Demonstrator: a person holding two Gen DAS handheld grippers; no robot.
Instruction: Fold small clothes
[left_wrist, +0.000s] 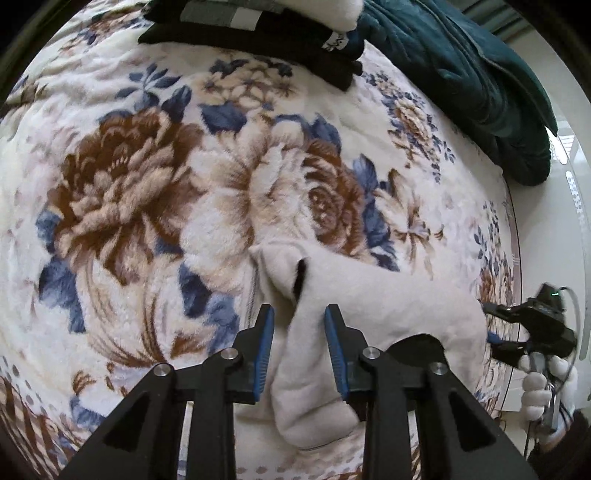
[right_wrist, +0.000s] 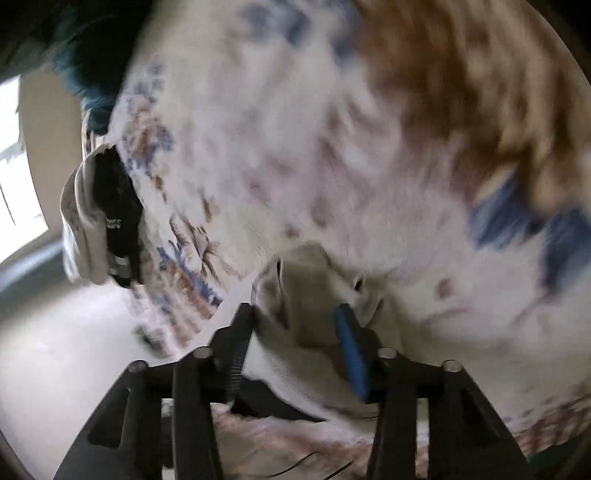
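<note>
Plush floral blanket (left_wrist: 155, 192) in cream, brown and blue covers the whole work surface; far ahead of the left gripper (left_wrist: 299, 314) sits a stack of dark folded clothes (left_wrist: 258, 48) with a grey-and-white band on top; ahead and to its right a dark teal quilted jacket (left_wrist: 472, 85) lies bunched at the blanket's edge; beige fleece garment (left_wrist: 369, 295) lies right at the left gripper, a raised fold of it running up between the blue pads (left_wrist: 266, 354); jaws stand partly apart, the cloth fills most of the gap, looks pinched but can't confirm the pads actually press on it; garment spreads from there off to the right toward the right gripper (left_wrist: 495, 325), seen from the left wrist view at the garment's far right edge, with a white-gloved hand (left_wrist: 543, 387) on its handle; right wrist view is heavily motion-blurred; right gripper (right_wrist: 295, 314) has its jaws apart, the same beige garment (right_wrist: 306, 291) bunched between and just ahead of the tips, blue pad (right_wrist: 351, 354) beside the cloth without clearly clamping it, so reads as released; off to the left of the right gripper the dark stack (right_wrist: 114, 206) shows again at the blanket's edge, pale floor (right_wrist: 55, 350) beyond it.
</note>
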